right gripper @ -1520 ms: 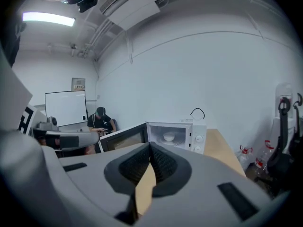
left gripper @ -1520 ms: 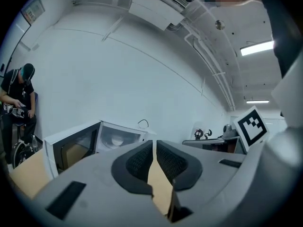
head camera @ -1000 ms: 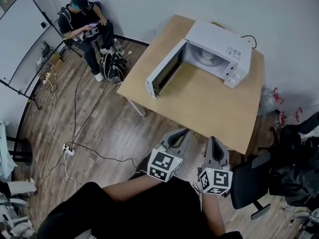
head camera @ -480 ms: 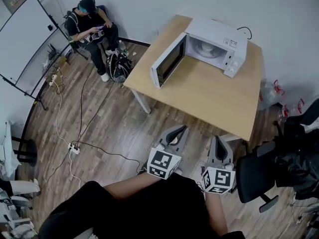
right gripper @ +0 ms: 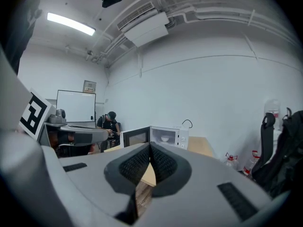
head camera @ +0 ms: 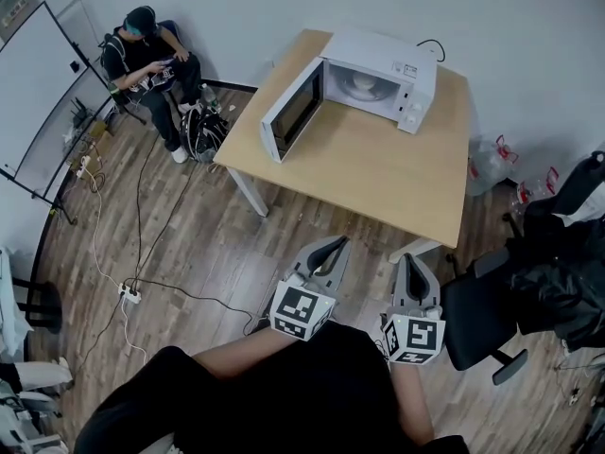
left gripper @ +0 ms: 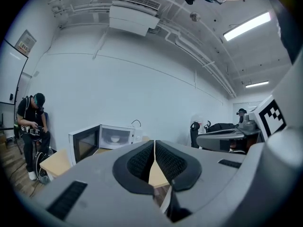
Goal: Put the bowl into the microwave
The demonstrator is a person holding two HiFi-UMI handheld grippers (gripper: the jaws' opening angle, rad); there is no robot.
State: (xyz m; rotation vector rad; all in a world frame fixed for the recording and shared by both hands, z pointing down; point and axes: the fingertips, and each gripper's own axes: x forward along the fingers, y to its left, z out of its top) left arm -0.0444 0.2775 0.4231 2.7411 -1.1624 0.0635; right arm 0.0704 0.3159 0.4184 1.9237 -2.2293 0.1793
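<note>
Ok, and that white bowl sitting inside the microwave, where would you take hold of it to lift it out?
Probably by the rim nearest the opening, one jaw inside and one outside. The bowl sits upright, mouth up, so its thin rim looks like the only pinchable part. Come in from the front, where the door stands swung open; the microwave closes off every other side.
</note>
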